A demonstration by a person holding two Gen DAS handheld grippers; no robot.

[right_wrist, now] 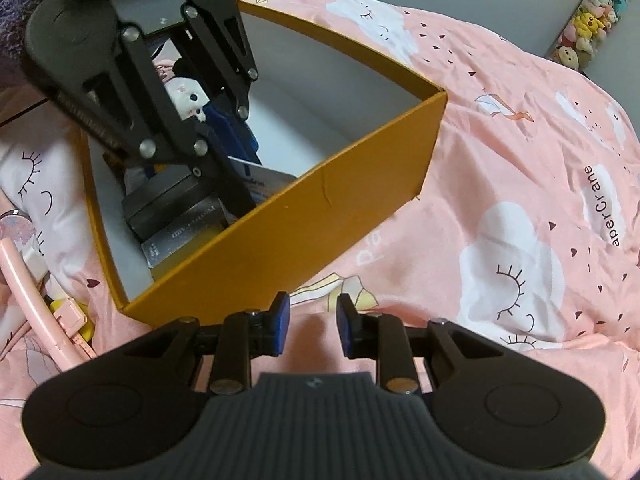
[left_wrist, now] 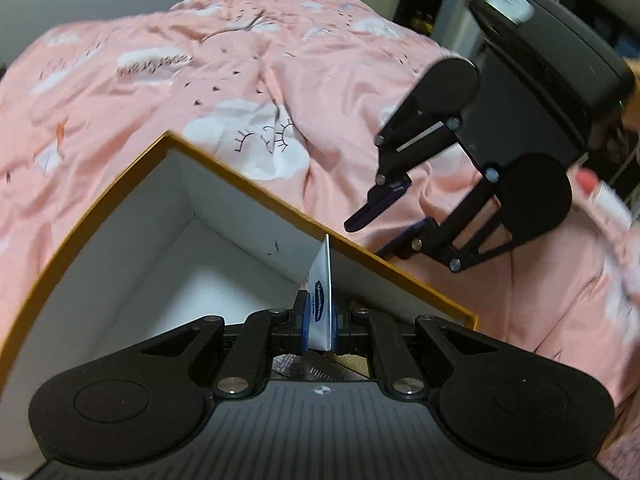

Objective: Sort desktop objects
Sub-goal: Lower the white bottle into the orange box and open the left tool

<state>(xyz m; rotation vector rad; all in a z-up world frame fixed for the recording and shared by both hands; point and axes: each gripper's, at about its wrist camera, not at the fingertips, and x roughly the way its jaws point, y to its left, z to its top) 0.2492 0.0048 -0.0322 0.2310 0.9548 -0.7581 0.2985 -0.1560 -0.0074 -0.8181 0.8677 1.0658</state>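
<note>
The left tool [left_wrist: 320,330], clamped on a thin Vaseline sachet [left_wrist: 323,300] held upright on edge, hangs inside the orange box [left_wrist: 248,196], probably just above its contents, while the empty right tool [right_wrist: 308,322], pads apart, waits outside its near wall.

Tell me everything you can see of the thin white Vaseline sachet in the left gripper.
The thin white Vaseline sachet is a flat packet, seemingly foil or plastic, with a blue oval logo. It stands on edge, nearly upright, its top corner reaching the rim of the orange cardboard box. The left gripper is shut on its lower part, blue pads pressing both faces, over the box's white interior. Its bottom edge is hidden.
</note>
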